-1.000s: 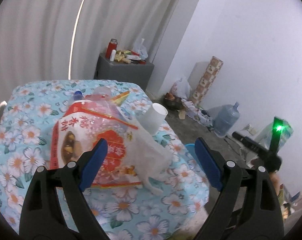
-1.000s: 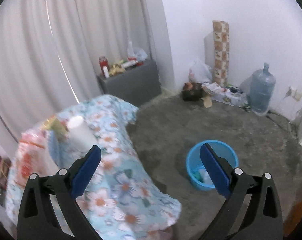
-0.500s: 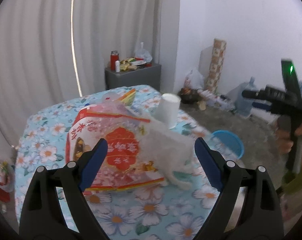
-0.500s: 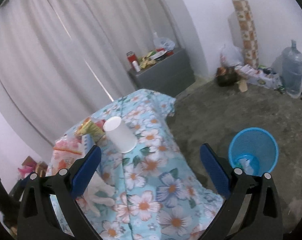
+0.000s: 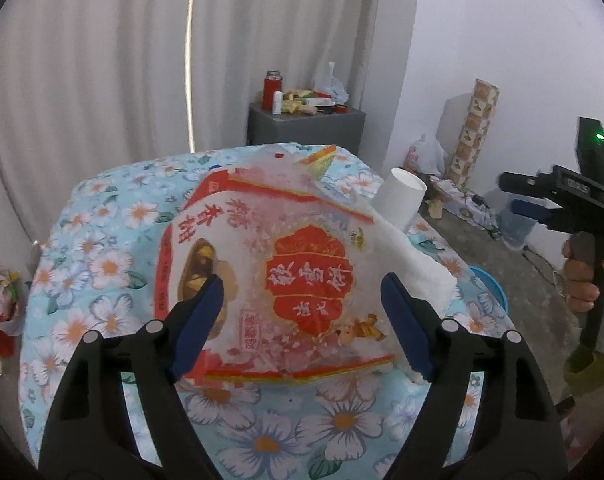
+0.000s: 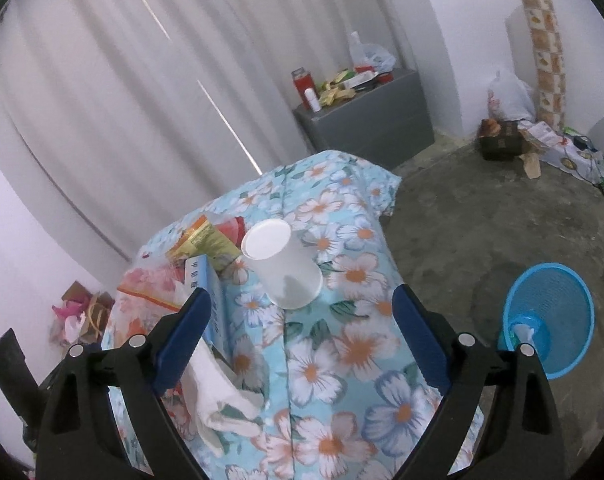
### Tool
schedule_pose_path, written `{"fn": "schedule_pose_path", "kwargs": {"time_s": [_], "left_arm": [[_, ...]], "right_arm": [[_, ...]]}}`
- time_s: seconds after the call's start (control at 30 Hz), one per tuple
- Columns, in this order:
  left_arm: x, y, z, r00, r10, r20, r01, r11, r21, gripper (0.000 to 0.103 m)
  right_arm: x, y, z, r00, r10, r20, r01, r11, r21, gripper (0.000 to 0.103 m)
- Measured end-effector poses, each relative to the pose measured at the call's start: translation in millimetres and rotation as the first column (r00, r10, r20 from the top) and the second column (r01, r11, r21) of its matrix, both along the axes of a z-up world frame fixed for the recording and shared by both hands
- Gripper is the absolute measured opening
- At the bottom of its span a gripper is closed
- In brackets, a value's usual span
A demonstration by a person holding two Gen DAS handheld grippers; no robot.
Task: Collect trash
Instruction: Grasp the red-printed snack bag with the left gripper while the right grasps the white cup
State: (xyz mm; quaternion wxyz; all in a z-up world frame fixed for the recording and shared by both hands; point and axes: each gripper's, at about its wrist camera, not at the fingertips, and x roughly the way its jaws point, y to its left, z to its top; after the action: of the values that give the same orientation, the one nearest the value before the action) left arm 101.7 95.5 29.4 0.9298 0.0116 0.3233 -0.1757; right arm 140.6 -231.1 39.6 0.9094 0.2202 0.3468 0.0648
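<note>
A large clear snack bag with red print [image 5: 270, 268] lies on the floral-clothed table [image 5: 102, 240]. My left gripper [image 5: 302, 312] is open just above its near edge, jaws on either side. A white glove [image 5: 417, 276] lies at the bag's right, also in the right wrist view [image 6: 218, 392]. A white paper cup [image 6: 284, 266] stands upside down on the table; my right gripper [image 6: 302, 340] is open just short of it. A yellow wrapper [image 6: 206, 242] and a blue box [image 6: 208, 300] lie left of the cup. A blue mesh bin [image 6: 549, 320] on the floor holds some trash.
A grey cabinet [image 6: 365, 116] with a red flask and clutter stands by the curtain. Bags, a box and papers [image 6: 513, 136] lie along the far wall. The right gripper and hand [image 5: 581, 248] show at the left wrist view's right edge.
My left gripper has come closer to the snack bag. My right gripper has swung from the floor and bin over to the table, close to the cup.
</note>
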Motion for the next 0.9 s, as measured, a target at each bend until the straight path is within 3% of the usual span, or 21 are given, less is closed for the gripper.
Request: {"fn": "schedule_pose_path", "kwargs": {"time_s": [0.13, 0.33, 0.53, 0.63, 0.73, 0.9], "left_arm": [[14, -7, -11, 1.0, 0.021, -0.008, -0.021, 0.998, 0.059, 0.076], [23, 0, -21, 0.999, 0.039, -0.028, -0.038, 0.999, 0.031, 0.076], [17, -14, -24, 1.0, 0.029, 0.011, -0.03, 0.991, 0.128, 0.073], [15, -20, -27, 0.999, 0.037, 0.029, -0.042, 0.979, 0.2, 0.059], [13, -22, -27, 0.999, 0.026, 0.033, -0.033, 0.976, 0.217, 0.043], [15, -16, -29, 1.0, 0.022, 0.003, -0.022, 0.983, 0.184, 0.011]], "right_arm": [[25, 7, -3, 0.999, 0.034, -0.013, -0.033, 0.999, 0.018, 0.09], [59, 22, -6, 0.996, 0.081, -0.029, -0.08, 0.996, 0.034, 0.09], [90, 37, -14, 0.991, 0.127, -0.045, -0.125, 0.991, 0.049, 0.09], [98, 40, -18, 0.989, 0.139, -0.054, -0.136, 0.989, 0.055, 0.09], [102, 42, -23, 0.988, 0.138, -0.066, -0.136, 0.99, 0.04, 0.09], [107, 45, -30, 0.986, 0.138, -0.099, -0.136, 0.99, 0.024, 0.073]]}}
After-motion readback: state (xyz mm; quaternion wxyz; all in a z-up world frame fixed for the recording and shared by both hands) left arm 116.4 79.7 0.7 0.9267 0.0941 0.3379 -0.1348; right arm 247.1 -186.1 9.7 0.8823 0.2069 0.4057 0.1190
